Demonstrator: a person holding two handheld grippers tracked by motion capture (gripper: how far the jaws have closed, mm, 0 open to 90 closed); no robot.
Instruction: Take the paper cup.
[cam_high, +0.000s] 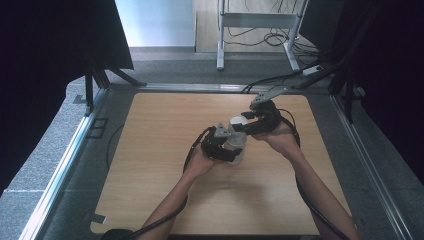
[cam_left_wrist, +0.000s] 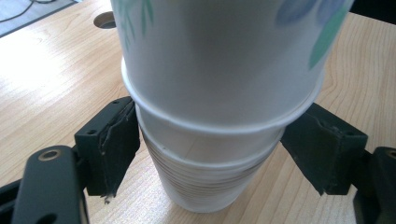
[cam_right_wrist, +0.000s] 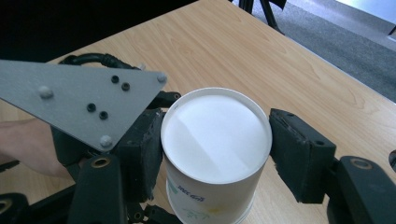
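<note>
A stack of white paper cups (cam_high: 239, 150) stands mouth down in the middle of the wooden table (cam_high: 150, 150). My left gripper (cam_high: 223, 145) is shut on the lower cups (cam_left_wrist: 205, 182), one pad against each side. The top cup (cam_right_wrist: 215, 140) has a leaf print and its flat base faces up. Its rim (cam_left_wrist: 219, 127) sits a little above the cups below. My right gripper (cam_high: 246, 125) is shut on the top cup (cam_high: 235, 123), with a black pad (cam_right_wrist: 299, 154) pressed to each side. The left gripper's grey plate (cam_right_wrist: 79, 100) lies just beside it.
A round hole (cam_left_wrist: 105, 19) is cut in the tabletop beyond the cups. Metal rails (cam_high: 65, 160) border the table. Black curtains (cam_high: 45, 50) hang at both sides. A desk frame (cam_high: 260, 22) with cables stands on the floor behind. Cables (cam_high: 320, 210) trail from both grippers.
</note>
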